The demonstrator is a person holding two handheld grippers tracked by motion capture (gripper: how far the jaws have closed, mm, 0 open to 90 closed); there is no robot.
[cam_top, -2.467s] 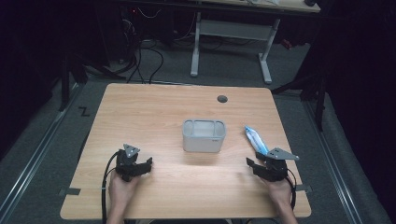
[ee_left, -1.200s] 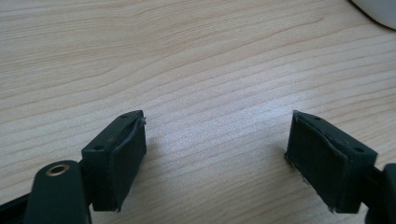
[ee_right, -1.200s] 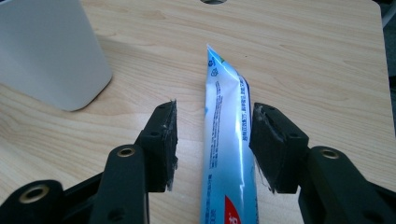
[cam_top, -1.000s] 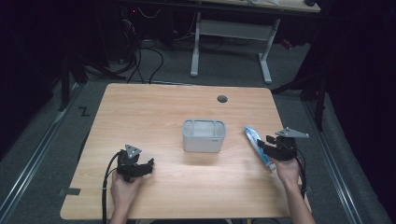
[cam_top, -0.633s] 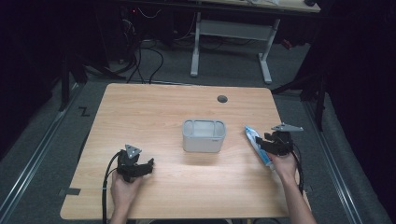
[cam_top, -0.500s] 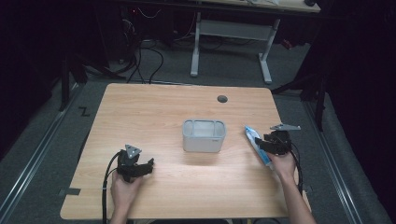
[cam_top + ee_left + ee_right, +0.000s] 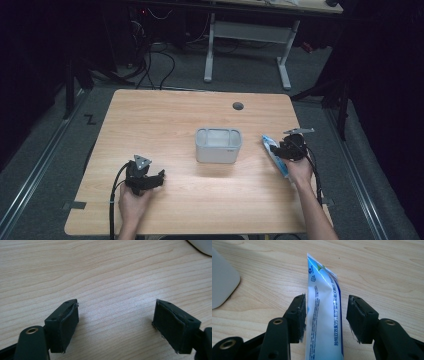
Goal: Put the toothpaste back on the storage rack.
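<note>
A blue and white toothpaste tube [image 7: 269,143] lies flat on the wooden table [image 7: 165,120], near its right edge. My right gripper [image 7: 279,151] is low over it. In the right gripper view the tube [image 7: 323,285] runs between the two jaws, the right pad [image 7: 359,320] stands clear of it, and the right gripper [image 7: 327,315] is open. Its jaws have just been opening a little around the tube. My left gripper [image 7: 157,176] rests near the front left, and the left gripper [image 7: 115,320] is open over bare wood.
A small pale grey rectangular bin [image 7: 218,145] stands mid-table, left of the tube; its corner [image 7: 222,282] shows in the right gripper view. A round cable hole [image 7: 238,106] sits near the far edge. Desk legs and cables lie on the floor beyond.
The right hand moved away from the front edge, up the table along the tube, and its jaws now straddle the tube. The left hand stayed still.
</note>
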